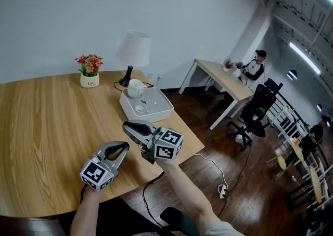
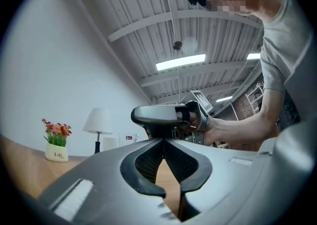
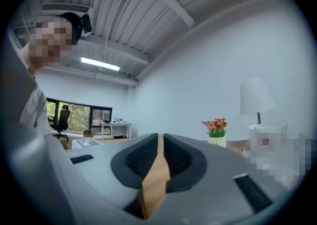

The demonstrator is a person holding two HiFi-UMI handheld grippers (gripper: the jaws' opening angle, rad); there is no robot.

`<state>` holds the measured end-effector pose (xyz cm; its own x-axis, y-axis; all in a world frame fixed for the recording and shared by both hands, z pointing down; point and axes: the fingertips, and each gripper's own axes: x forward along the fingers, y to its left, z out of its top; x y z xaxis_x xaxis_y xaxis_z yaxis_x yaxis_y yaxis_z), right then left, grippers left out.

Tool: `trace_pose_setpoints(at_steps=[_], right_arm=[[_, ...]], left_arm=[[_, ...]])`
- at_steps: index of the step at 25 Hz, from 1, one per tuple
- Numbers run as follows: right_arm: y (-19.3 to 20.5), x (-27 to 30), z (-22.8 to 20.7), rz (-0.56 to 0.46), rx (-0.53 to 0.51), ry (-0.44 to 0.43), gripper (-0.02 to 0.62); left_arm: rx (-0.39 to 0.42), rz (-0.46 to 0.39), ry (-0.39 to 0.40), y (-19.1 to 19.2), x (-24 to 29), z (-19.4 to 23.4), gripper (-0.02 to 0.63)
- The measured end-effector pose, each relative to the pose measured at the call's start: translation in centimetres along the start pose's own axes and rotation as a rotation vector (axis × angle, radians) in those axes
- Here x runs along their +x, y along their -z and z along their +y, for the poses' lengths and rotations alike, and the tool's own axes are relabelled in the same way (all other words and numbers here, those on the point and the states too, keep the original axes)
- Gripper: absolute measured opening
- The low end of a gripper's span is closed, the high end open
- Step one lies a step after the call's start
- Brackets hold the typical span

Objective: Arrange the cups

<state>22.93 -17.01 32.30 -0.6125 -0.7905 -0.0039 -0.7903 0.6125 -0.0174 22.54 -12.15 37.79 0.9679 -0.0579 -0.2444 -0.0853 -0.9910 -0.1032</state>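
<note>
Left gripper view is showing the ribbed black pads [image 2: 144,162] of the left gripper [image 2: 162,140] meeting at their tips. Nothing is lying between them, and only bare table wood is showing through the gap lower down. Right gripper view is showing the same of the right gripper [image 3: 159,139]: its jaws are pressing together on nothing.

In the head view both are hovering at lower centre, over the near edge of the round wooden table [image 1: 47,126]. The left one is pointing up and right toward the tray, and the right one is pointing left across the frame, just above it.

The task's things are sitting well apart from both grippers, near the frame's centre. A white ceramic mug [image 1: 135,88] is standing at the far-left corner of a white rectangular plastic tray [image 1: 165,110]. What look like clear glass cups [image 1: 145,106] are resting inside the tray, too small to count.

Judging from this, the step in hand is the reach toward the cups, with no grasp begun. To do it well, the reaching gripper should be swinging round to face the tray and opening its jaws wide before arriving, not at the rim. Coming in level and closing across a cup's wall, rather than pinching its lip, is likely the safer hold, since glass is probably slippery. The idle gripper is better kept clear of the tray's near edge.
</note>
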Motion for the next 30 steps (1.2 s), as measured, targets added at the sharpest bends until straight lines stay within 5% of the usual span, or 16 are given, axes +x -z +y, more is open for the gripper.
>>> trace_pose_setpoints(at_steps=[4, 13, 30], right_arm=[[2.3, 1.6, 2.7, -0.064, 0.060, -0.034, 0.037], [5.9, 7.7, 10.0, -0.109, 0.036, -0.167, 0.037], [7.5, 10.2, 14.5, -0.144, -0.028, -0.188, 0.031]], left_arm=[[0.059, 0.061, -0.018, -0.4, -3.7, -0.2, 0.021], [0.057, 0.001, -0.206, -2.3, -13.0, 2.4, 0.021], [0.117, -0.116, -0.317, -6.1, -19.2, 1.9, 0.021]])
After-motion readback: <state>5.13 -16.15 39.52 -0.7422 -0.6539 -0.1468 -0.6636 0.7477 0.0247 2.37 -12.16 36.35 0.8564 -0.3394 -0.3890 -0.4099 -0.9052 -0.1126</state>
